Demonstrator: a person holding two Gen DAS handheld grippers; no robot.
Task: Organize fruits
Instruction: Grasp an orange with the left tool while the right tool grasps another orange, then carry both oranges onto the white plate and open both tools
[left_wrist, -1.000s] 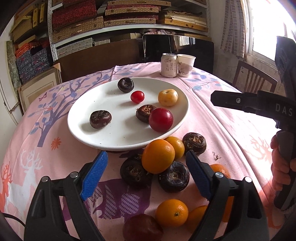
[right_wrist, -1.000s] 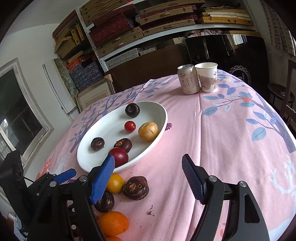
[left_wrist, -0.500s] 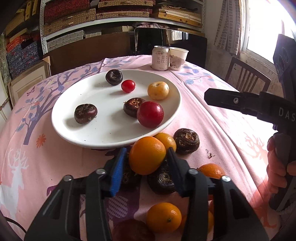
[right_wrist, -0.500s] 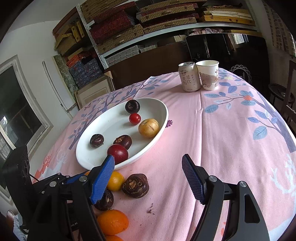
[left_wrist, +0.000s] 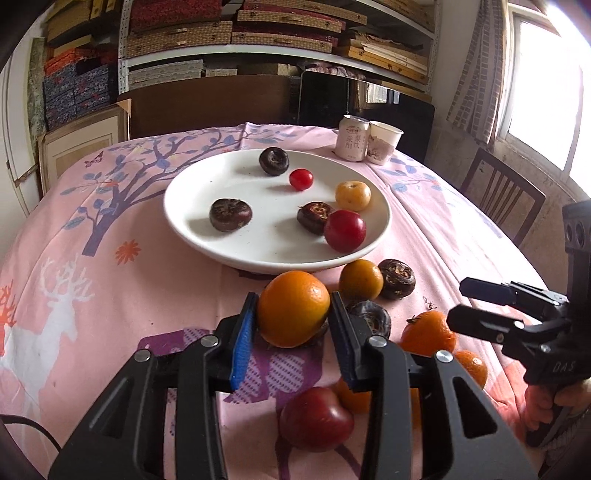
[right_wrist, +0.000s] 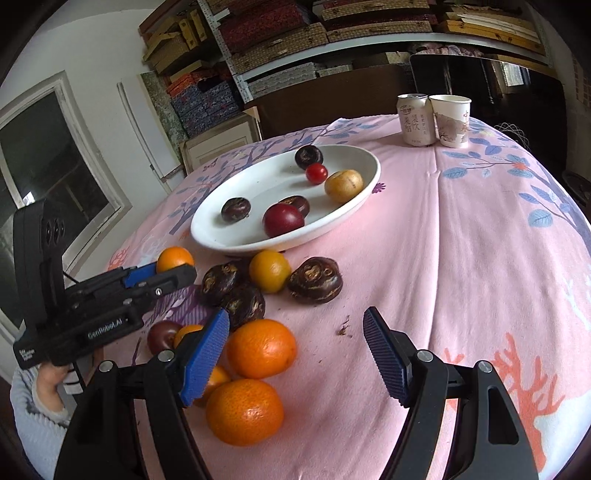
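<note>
**Orange clamped in left tongs, right tongs apart**

Orange fruit was in the left tongs (left_wrist: 291, 314): the large orange (left_wrist: 293, 308) sat between the blue pads (left_wrist: 242, 338), which pressed on both its sides. Those jaws had just closed onto it from wide apart. The orange sat just in front of the white plate (left_wrist: 221, 243), above the dark chestnut-like fruits on the pink tablecloth (left_wrist: 92, 295).

Right tongs (right_wrist: 295, 354) stood apart, nothing between the pads, over bare cloth on the worktop. Just left of them lay 2 oranges (right_wrist: 260, 349), touching or nearly so.

Plate held 6 pieces: 3 dark fruits, 1 small red tomato (left_wrist: 301, 179), 1 yellow fruit (left_wrist: 352, 195), 1 larger red plum (left_wrist: 345, 230) near the front rim, touching a dark one.

Loose on the cloth near the plate: a small orange (left_wrist: 360, 278) and a dark fruit (left_wrist: 397, 278) side by side, more oranges and a red plum (left_wrist: 316, 419) closer to the camera.

A can (left_wrist: 352, 138) and paper cup (left_wrist: 384, 142) stood touching at the far edge.
</note>
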